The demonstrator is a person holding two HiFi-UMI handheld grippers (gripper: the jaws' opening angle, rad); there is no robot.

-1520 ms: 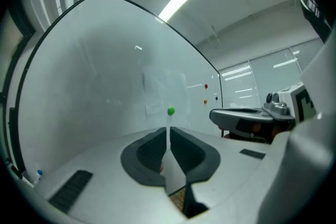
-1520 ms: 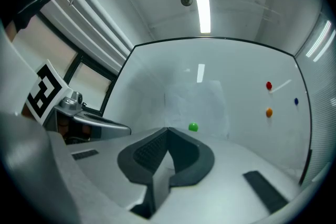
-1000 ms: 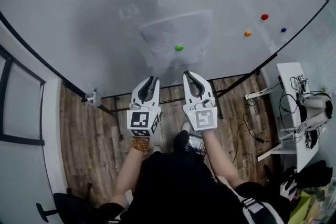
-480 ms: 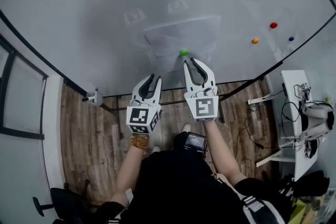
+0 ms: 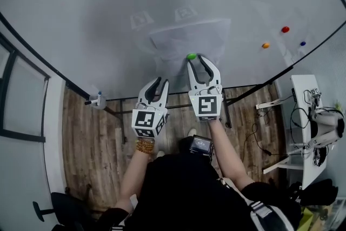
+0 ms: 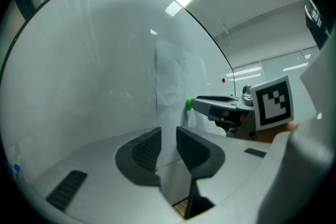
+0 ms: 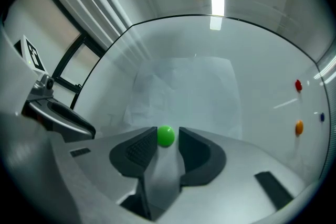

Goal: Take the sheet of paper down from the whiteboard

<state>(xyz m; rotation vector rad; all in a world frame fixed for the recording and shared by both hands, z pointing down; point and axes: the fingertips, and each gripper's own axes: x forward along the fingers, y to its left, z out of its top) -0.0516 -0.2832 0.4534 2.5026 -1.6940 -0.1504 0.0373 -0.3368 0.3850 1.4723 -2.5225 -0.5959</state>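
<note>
Sheet of paper [image 5: 186,39] hangs creased on the whiteboard [image 5: 81,19], pinned near its lower edge by a single green magnet [image 5: 191,56]. The right gripper [image 5: 198,62] points level at the board with its jaws, just opened wide, standing either side of that magnet and not yet pressing on it. The left gripper [image 5: 161,81], lower and to the left, has also just been opening and is about half parted; the sheet's left edge lines up with its gap, though whether the pads touch the paper cannot be told. Done well, the step likely calls for the left jaws to pinch that edge first, so the sheet does not drop once it is freed. The right jaws should then close squarely on the magnet's sides and draw it straight off the board, since a slanted pull could drag and tear the paper. A red magnet [image 5: 285,29] and an orange magnet [image 5: 265,45] sit well apart to the right.
</note>
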